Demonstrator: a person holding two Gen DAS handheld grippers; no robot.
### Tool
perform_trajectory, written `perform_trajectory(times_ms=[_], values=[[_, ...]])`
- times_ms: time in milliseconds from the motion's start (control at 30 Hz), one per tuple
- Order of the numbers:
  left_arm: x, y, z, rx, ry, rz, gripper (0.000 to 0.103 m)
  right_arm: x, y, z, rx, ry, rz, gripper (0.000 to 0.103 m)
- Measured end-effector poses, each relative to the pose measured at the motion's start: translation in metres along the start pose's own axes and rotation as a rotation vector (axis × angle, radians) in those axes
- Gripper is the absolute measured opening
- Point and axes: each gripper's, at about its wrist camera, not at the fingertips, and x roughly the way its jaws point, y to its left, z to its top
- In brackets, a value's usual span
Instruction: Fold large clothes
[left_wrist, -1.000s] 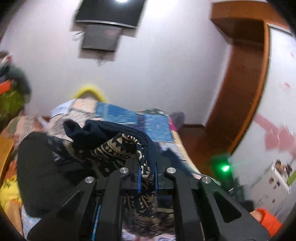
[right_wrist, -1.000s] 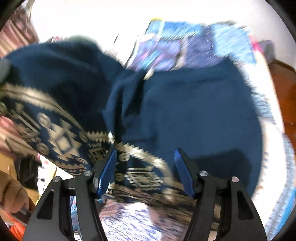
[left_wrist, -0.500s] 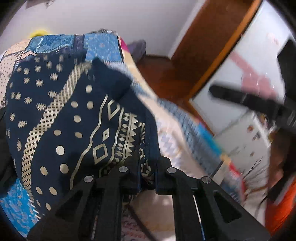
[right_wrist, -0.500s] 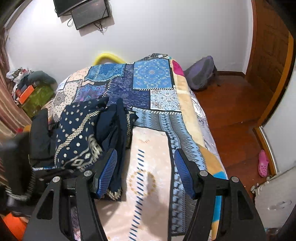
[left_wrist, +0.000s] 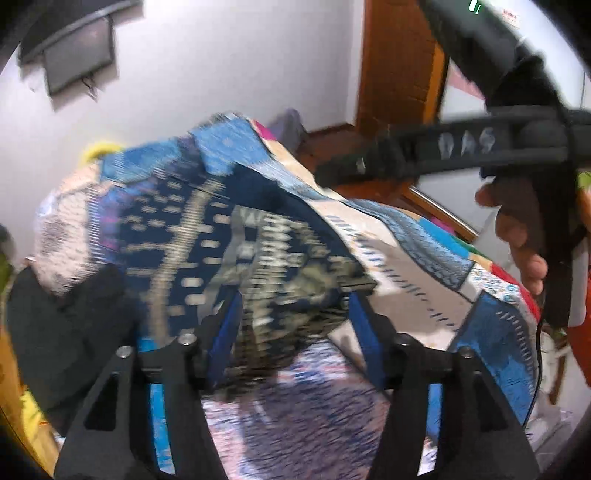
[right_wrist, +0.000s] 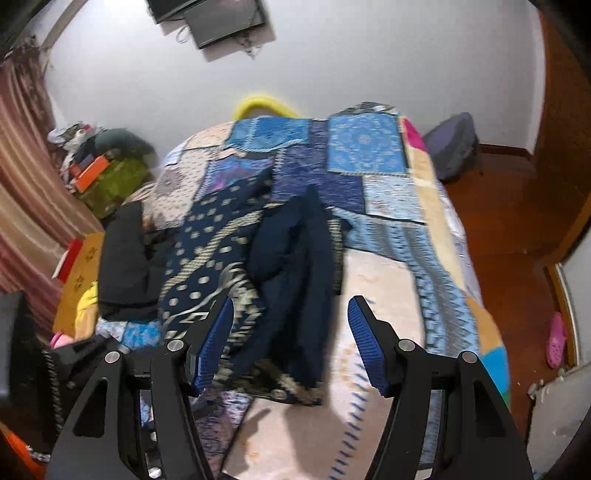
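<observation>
Half a second ago the left gripper was clamped on the edge of the navy patterned garment. Now its blue pads stand wide apart with nothing between them. The cloth has been let go and lies on the patchwork quilt. The left wrist view is blurred by motion, so fine detail of the print is hard to read there.

The right gripper is also spread wide and holds nothing, as it was half a second ago. It hovers above the near end of the garment.

With both grippers free, this looks like a pause between grasps: one placement is probably done, and the next fold likely needs a fresh grip on an edge.

The garment is not flat. Its left part shows navy cloth with cream dots and banded geometric trim. To the right of that, a plain navy section is bunched into lengthwise ridges. Left of the garment, touching its edge, lies a black garment. Right of the garment, the quilt is bare.
</observation>
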Motion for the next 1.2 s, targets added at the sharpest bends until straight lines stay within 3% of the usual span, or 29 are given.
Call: perform_trajectory(times_ms=[133, 233, 400, 567, 633, 700, 767, 900, 1033, 1133, 1200], values=[[-0.017, 0.041, -0.006, -0.057, -0.045, 0.115, 0.065, 0.024, 0.012, -0.004, -0.018, 0.044, 0.014, 0.062], [-0.014, 0.075, -0.011, -0.131, -0.023, 0.177, 0.066, 0.042, 0.013, -0.007, -0.001, 0.092, 0.032, 0.063], [0.004, 0.116, -0.025, -0.293, 0.021, 0.161, 0.066, 0.073, 0.003, -0.013, 0.101, 0.187, 0.096, 0.063], [0.023, 0.123, -0.036, -0.316, 0.042, 0.174, 0.066, 0.073, 0.003, -0.010, 0.131, 0.157, 0.153, 0.062], [0.025, 0.122, -0.038, -0.306, 0.047, 0.181, 0.066, 0.073, 0.005, -0.009, 0.143, 0.150, 0.180, 0.048], [0.025, 0.119, -0.037, -0.295, 0.042, 0.181, 0.066, 0.075, 0.006, -0.008, 0.144, 0.153, 0.175, 0.015], [0.022, 0.115, -0.036, -0.281, 0.033, 0.191, 0.066, 0.068, 0.010, -0.008, 0.128, 0.131, 0.175, 0.012], [0.015, 0.111, -0.031, -0.257, 0.017, 0.207, 0.066, 0.043, 0.025, -0.002, 0.032, 0.043, 0.093, 0.010], [0.009, 0.110, -0.026, -0.250, -0.001, 0.216, 0.066, 0.019, 0.017, 0.000, 0.029, -0.005, 0.092, 0.010], [0.006, 0.109, -0.024, -0.254, -0.012, 0.212, 0.066, 0.020, -0.001, -0.008, 0.030, 0.006, 0.046, 0.010], [0.007, 0.108, -0.024, -0.258, -0.011, 0.205, 0.066, 0.035, -0.016, -0.018, 0.052, 0.060, 0.028, 0.010]])
